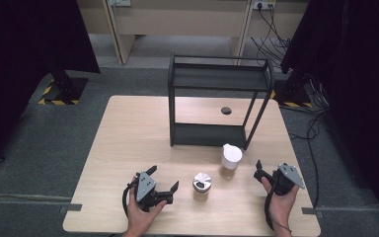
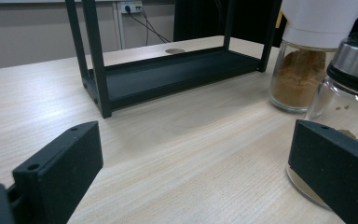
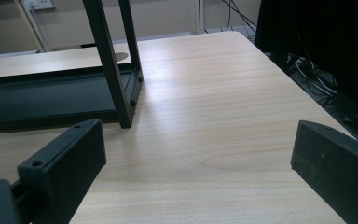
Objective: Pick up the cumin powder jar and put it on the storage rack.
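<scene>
Looking down from the high view, the left gripper (image 1: 164,178) and right gripper (image 1: 260,171) rest near the table's (image 1: 128,128) front edge, jaws spread wide and empty. Between them stand a steel-lidded jar (image 1: 202,186) and a white-capped jar (image 1: 231,161), just before the black rack (image 1: 217,79). Left gripper view: bare wood lies ahead, and the steel-lidded jar (image 2: 354,88) sits beside the right jaw. Right gripper view: open tabletop runs to the right edge.
</scene>
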Tool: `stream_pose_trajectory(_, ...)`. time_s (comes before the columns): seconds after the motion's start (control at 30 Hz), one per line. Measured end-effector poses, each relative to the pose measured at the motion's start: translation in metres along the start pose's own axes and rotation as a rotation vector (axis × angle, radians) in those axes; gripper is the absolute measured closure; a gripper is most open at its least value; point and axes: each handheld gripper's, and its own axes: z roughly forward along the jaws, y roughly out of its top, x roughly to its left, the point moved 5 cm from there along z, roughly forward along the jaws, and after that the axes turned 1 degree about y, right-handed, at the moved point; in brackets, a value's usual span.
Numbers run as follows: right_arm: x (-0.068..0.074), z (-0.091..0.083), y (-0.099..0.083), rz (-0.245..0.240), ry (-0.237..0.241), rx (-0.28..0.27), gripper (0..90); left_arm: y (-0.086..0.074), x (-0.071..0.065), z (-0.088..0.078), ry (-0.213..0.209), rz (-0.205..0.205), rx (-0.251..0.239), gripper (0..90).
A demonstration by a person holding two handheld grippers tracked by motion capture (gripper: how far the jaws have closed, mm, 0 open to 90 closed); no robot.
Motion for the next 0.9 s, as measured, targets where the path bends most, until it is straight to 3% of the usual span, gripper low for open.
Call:
stream_pose_trajectory(0.07, 0.0005, 0.0001, 0.0002, -0.006, -0.001, 0.001, 3.2, -0.0003, 0.0003, -0.0003, -0.006, 0.005, -0.002, 2.0)
stream_pose_trajectory(0.43, 0.0024, 0.0000, 0.0000, -0.019, -0.005, 0.002, 3.2, 0.0008, 0.0093, -0.0017, -0.179, -0.012, -0.044, 0.0)
stream_pose_trajectory(0.77, 0.0028, 0.0003, 0.0005, -0.024, -0.004, 0.005, 3.2, 0.0025, 0.0097, -0.0009, -0.231, -0.001, -0.049, 0.0)
stream_pose_trajectory(0.9, 0.0032, 0.0001, 0.0004, -0.025, -0.005, 0.005, 3.2, 0.0035, 0.0038, 0.0020, -0.255, 0.005, -0.053, 0.0)
